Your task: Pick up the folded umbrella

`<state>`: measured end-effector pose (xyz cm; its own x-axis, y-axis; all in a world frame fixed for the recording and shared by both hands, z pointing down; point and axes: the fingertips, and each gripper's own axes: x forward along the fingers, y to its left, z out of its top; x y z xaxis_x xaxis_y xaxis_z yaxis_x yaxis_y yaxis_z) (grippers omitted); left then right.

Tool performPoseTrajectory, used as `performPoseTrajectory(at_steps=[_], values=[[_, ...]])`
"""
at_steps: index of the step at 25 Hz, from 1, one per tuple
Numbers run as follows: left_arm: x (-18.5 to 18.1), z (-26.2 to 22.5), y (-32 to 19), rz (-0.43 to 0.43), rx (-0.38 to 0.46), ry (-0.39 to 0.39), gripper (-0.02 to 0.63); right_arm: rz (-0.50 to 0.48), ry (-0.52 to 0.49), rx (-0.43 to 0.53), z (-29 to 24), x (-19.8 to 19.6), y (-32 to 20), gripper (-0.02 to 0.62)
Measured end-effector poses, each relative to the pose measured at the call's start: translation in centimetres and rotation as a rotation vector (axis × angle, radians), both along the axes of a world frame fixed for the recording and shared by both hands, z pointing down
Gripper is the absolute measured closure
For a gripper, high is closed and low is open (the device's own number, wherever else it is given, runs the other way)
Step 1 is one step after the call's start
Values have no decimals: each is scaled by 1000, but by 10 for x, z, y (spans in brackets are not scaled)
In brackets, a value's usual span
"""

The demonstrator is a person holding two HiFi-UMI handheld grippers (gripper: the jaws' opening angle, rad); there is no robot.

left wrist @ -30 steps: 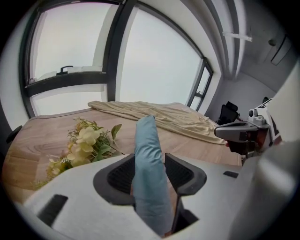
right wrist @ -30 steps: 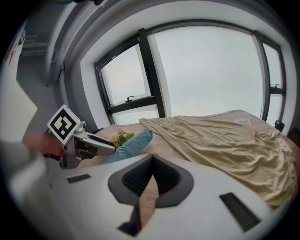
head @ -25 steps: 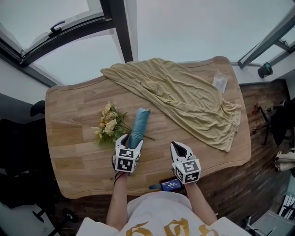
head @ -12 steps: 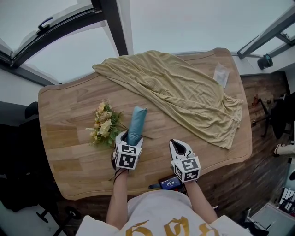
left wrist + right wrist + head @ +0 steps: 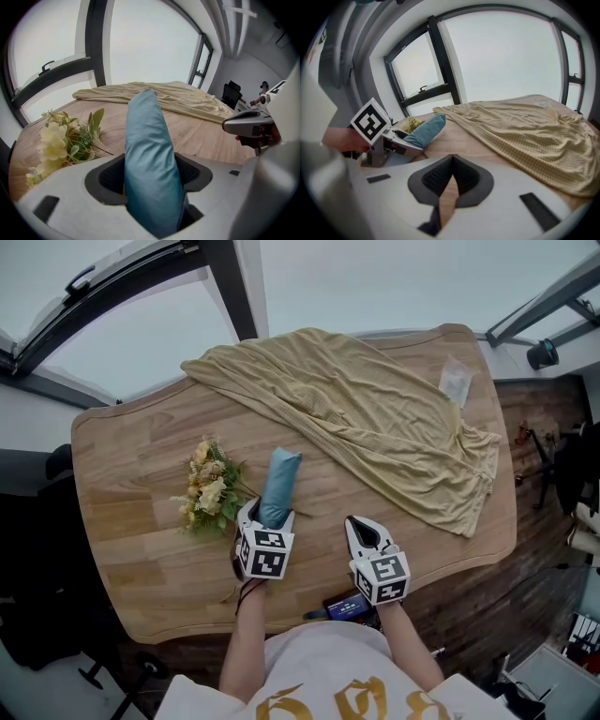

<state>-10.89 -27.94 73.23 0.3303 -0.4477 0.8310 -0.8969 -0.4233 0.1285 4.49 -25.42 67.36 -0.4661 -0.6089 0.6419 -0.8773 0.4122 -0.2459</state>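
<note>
The left gripper (image 5: 266, 517) has sunk toward the table (image 5: 141, 521), its fingers (image 5: 65, 187) spreading around the blue umbrella (image 5: 278, 486). The right gripper (image 5: 364, 526) has its fingers (image 5: 497, 206) pressed together.

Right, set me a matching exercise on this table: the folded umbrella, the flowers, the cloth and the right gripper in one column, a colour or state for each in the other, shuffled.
Things:
1. folded umbrella
2. flowers
3. cloth
4. right gripper

Colour or state:
A. tan, spread out
B. shut, holding nothing
C. teal
D. pale yellow with green leaves

Pairs: 1-C, 2-D, 3-A, 4-B.
</note>
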Motion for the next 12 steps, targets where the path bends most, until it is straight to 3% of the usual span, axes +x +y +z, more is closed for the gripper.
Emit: performPoseTrajectory(at_steps=[12], values=[[-1,-1,1,3,3,-5,310,16,0,11,-5,7,0,584]])
